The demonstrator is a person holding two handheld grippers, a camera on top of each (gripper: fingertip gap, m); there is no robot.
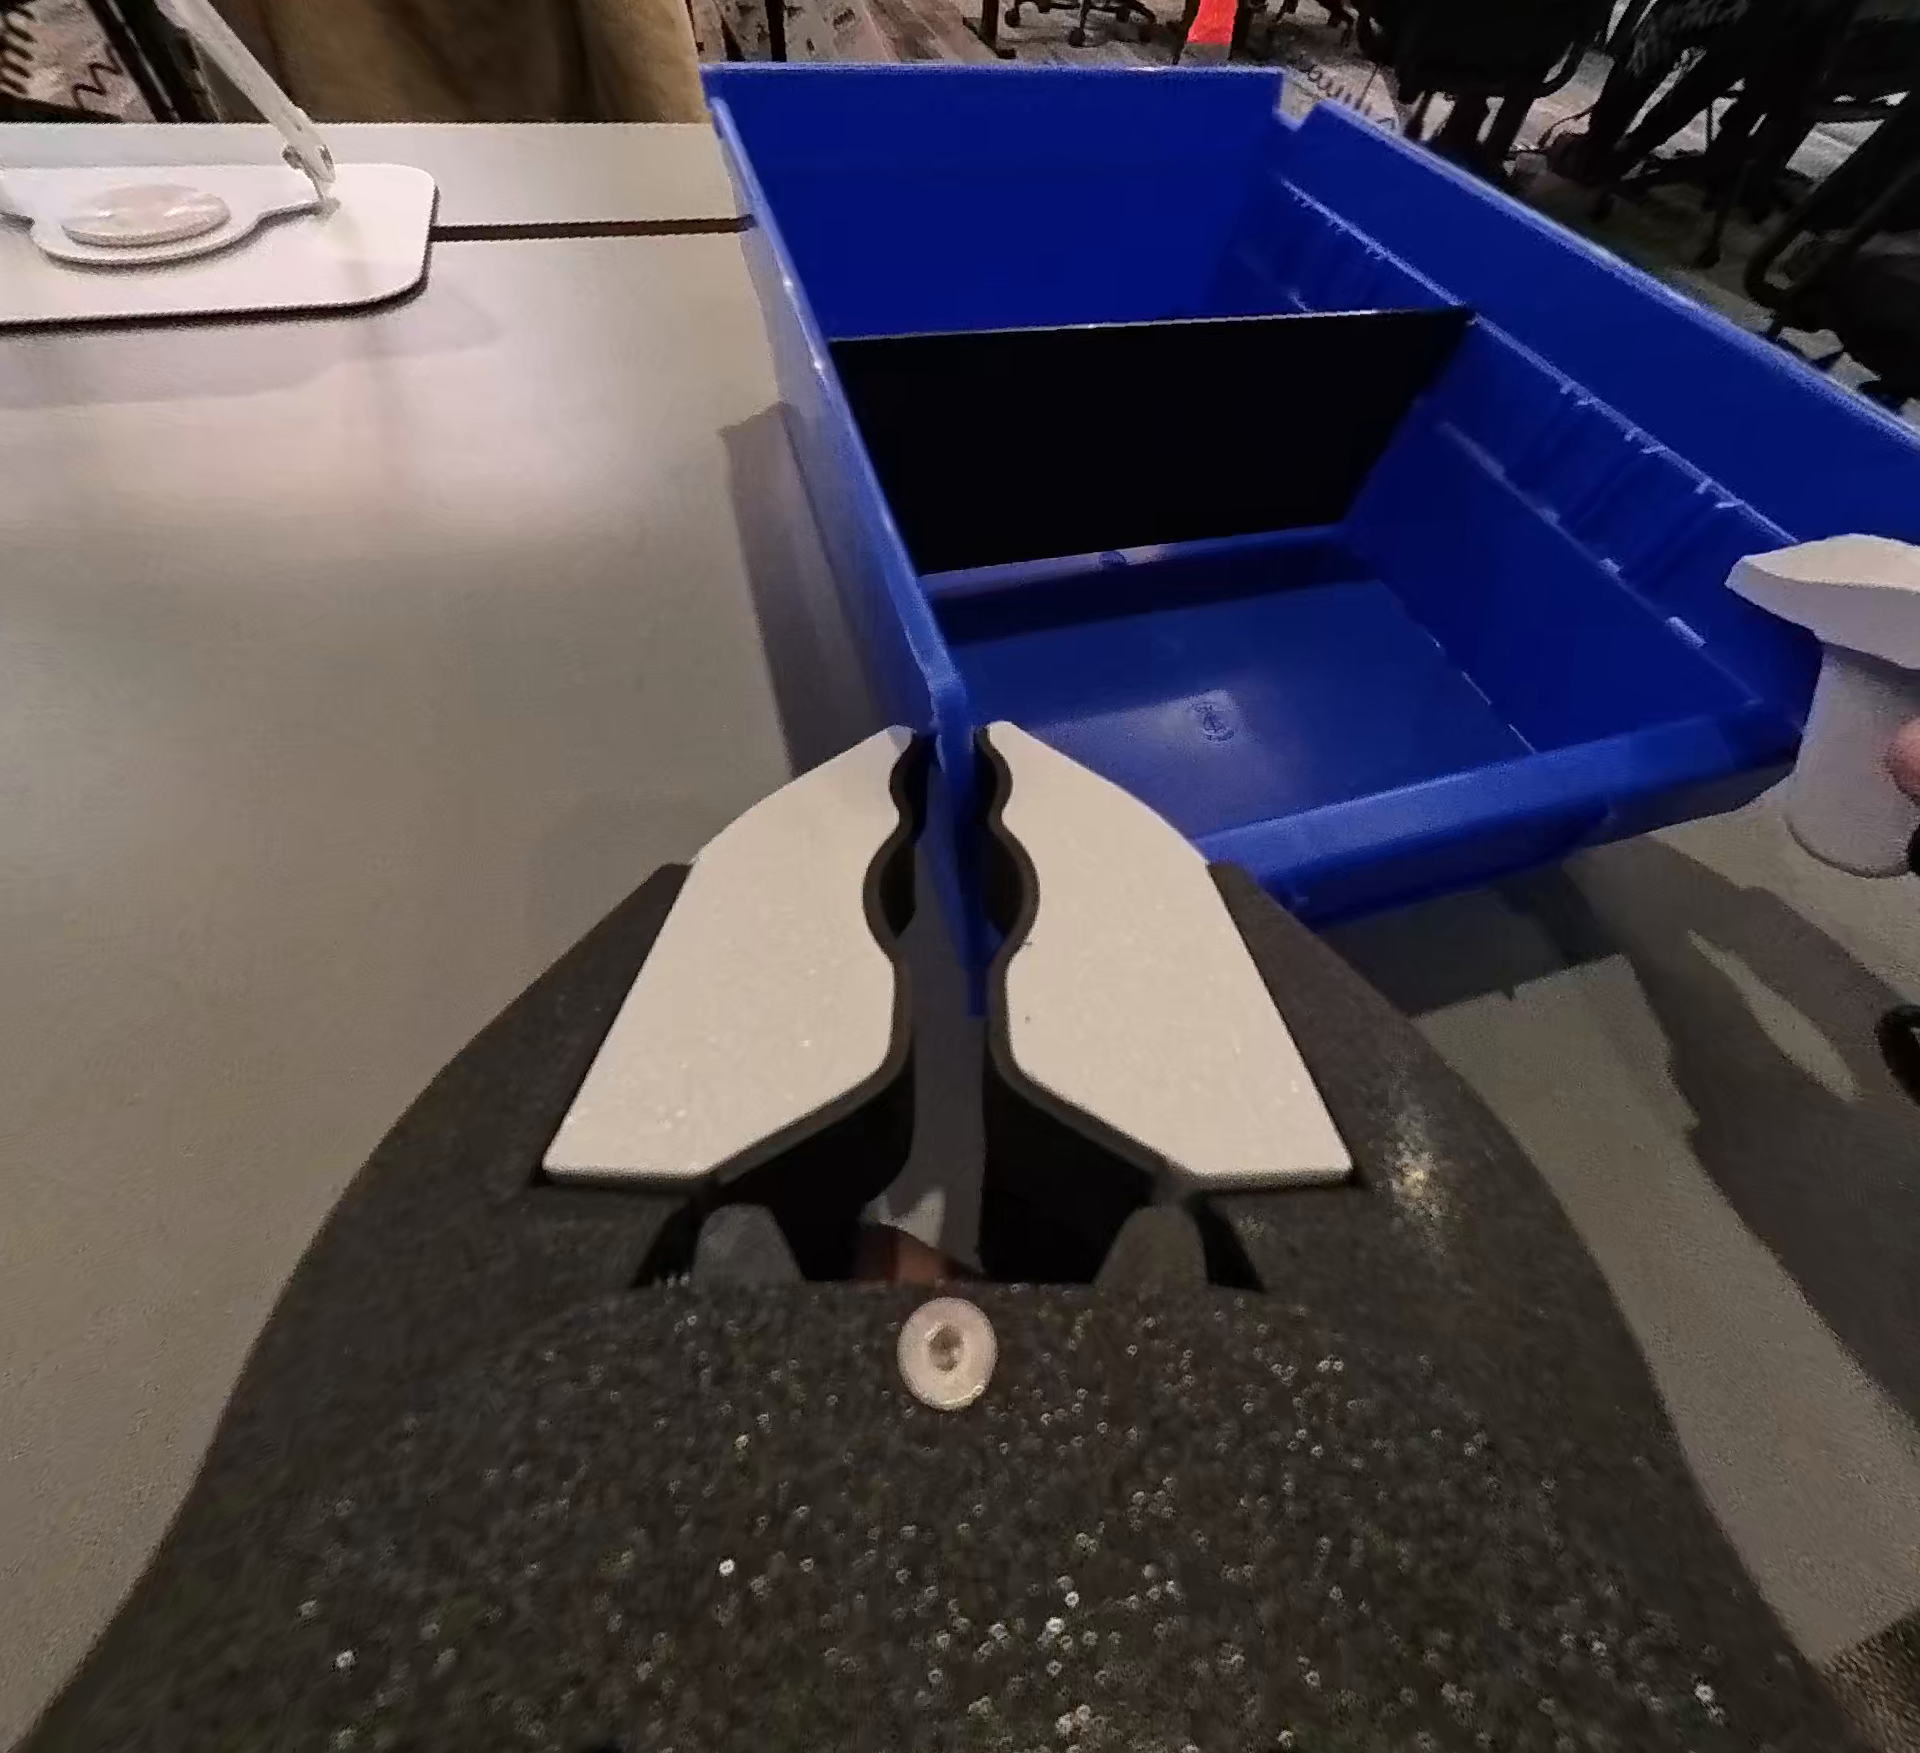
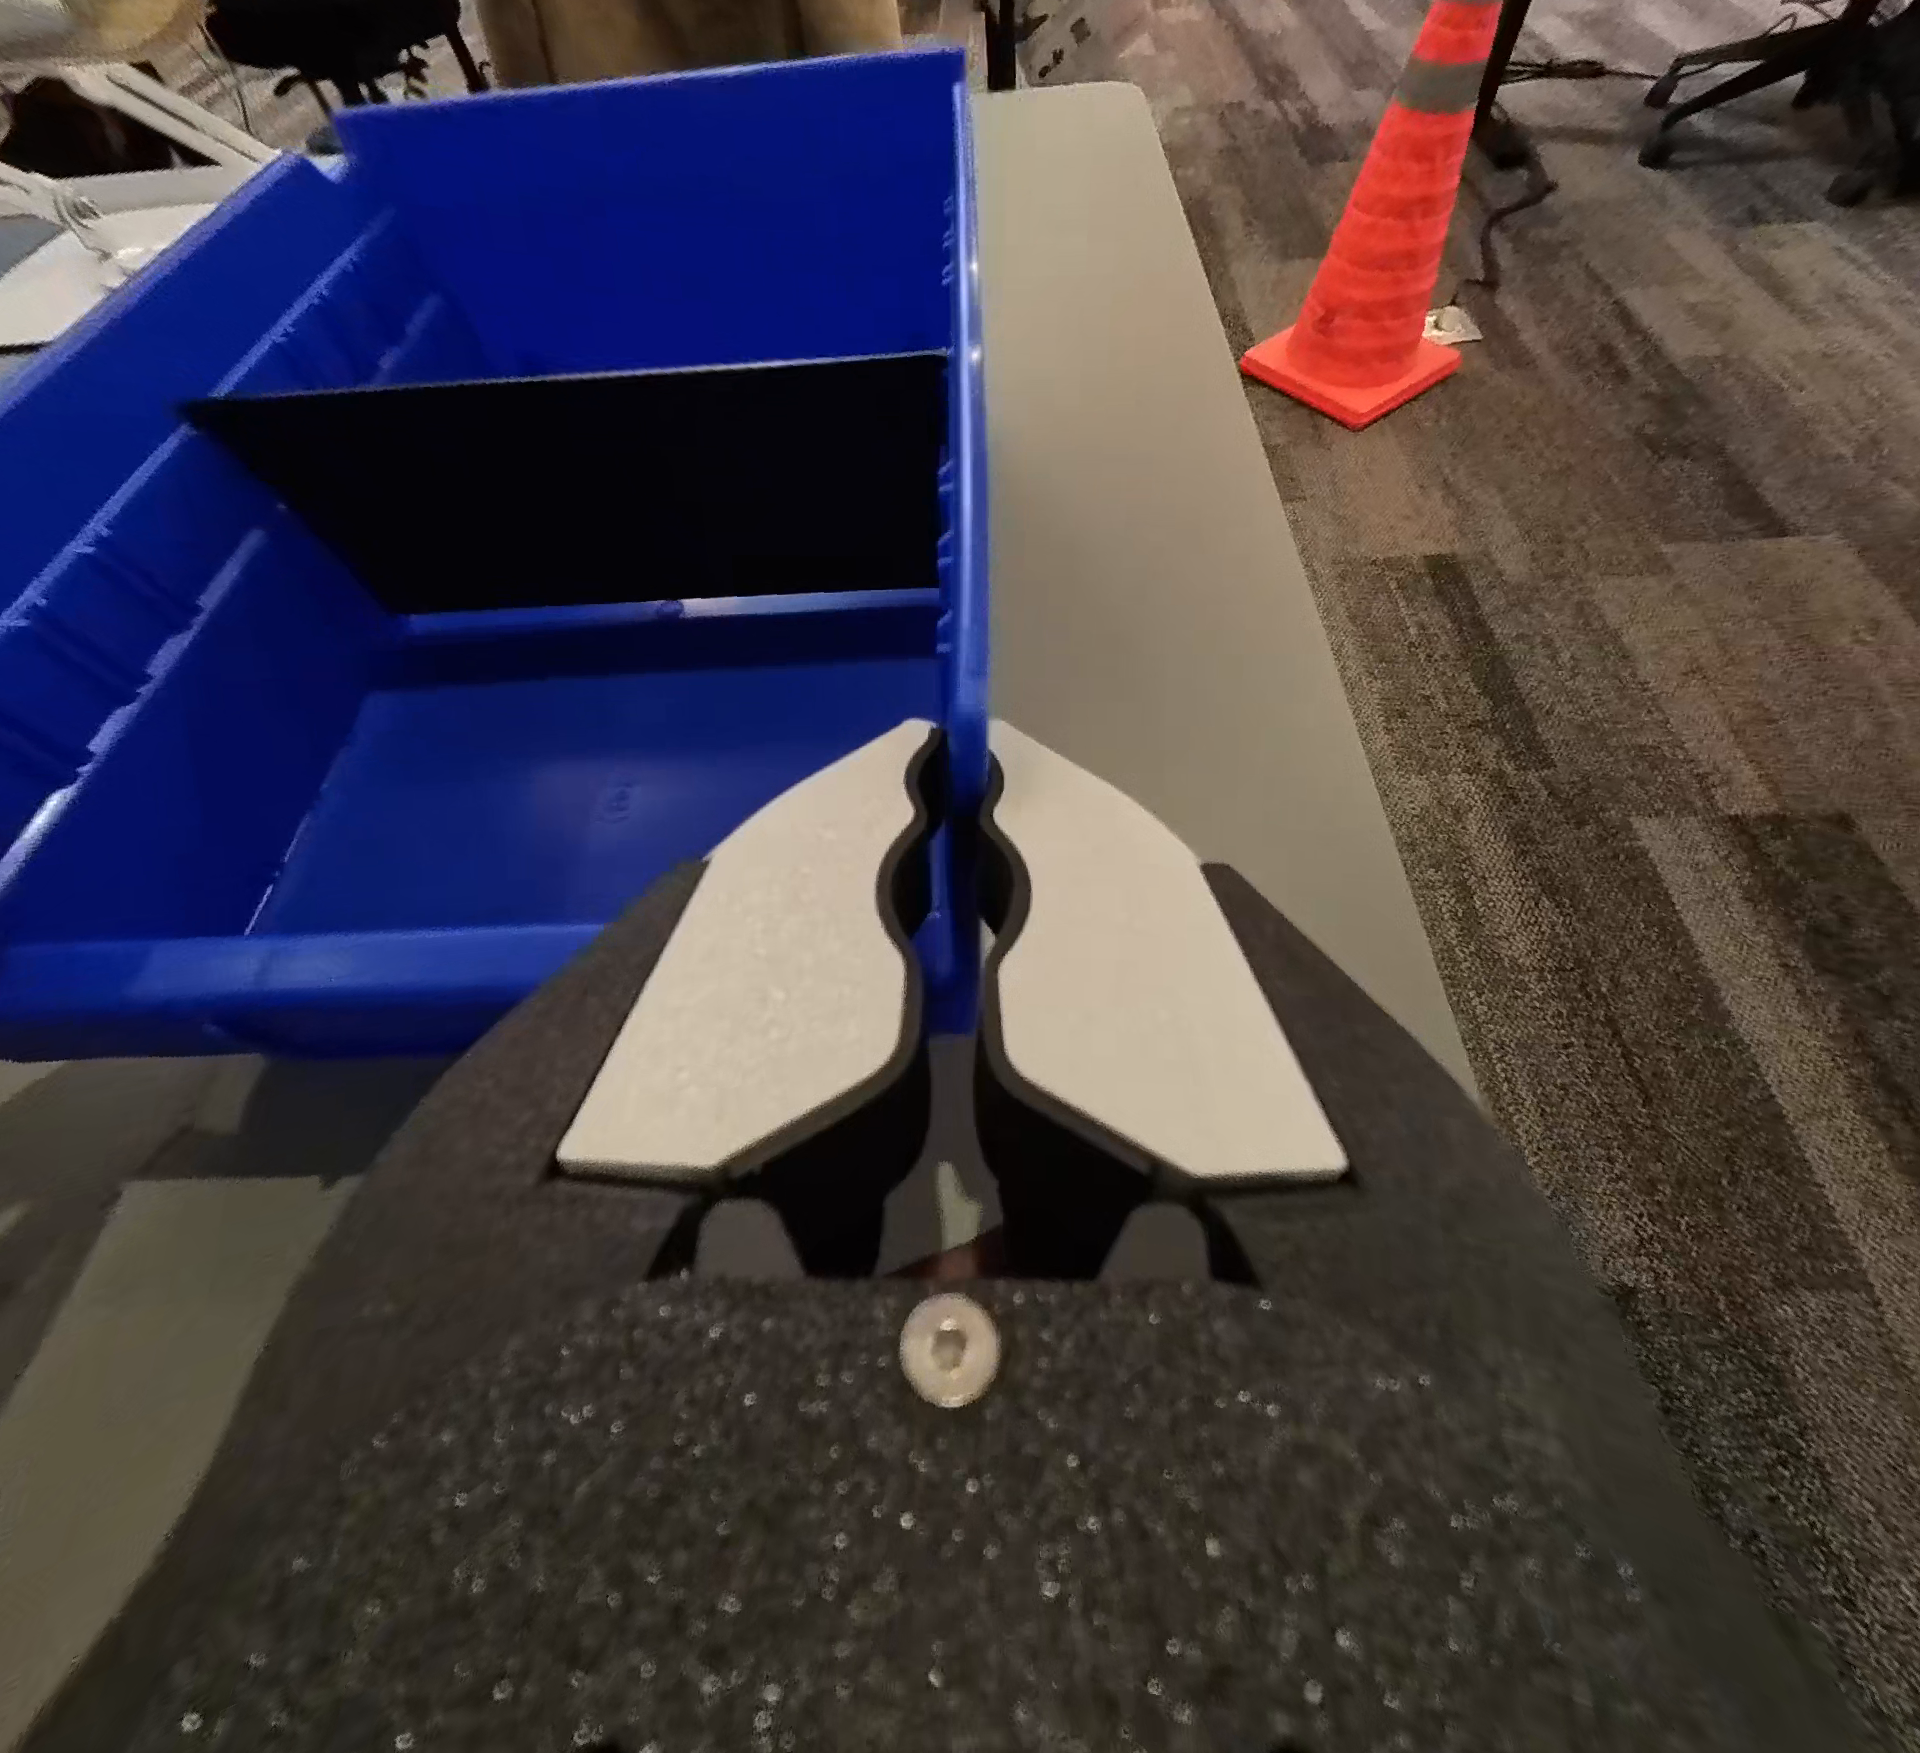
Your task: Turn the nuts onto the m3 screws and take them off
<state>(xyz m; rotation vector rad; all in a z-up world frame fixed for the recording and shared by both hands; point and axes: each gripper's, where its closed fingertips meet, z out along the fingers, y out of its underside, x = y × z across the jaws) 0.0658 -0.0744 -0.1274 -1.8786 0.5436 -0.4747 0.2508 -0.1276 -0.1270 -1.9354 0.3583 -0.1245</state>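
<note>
left wrist view: the left gripper (image 1: 945, 753) is clenched on the left side wall of a blue bin (image 1: 862, 498), one grey finger (image 1: 758, 965) outside the wall and the other inside. the bin sits on a grey table (image 1: 364, 664), a black divider (image 1: 1122, 436) splitting it into a near and a far compartment. both look empty as far as can be seen; no nuts or screws show anywhere. the right gripper (image 1: 1844, 664) shows in part at the bin's right wall, near the frame edge. a white stand base (image 1: 208, 249) lies well apart at the far left.

right wrist view: the right gripper (image 2: 966, 742) is clamped the same way on the bin's right wall (image 2: 966, 456), pointing along it, level with the rim. an orange cone (image 2: 1382, 249) stands on the carpet beyond the table.

the step appears to be moving or steadying the bin. it likely calls for both grips to stay even and move together, so the bin neither twists nor tips.
</note>
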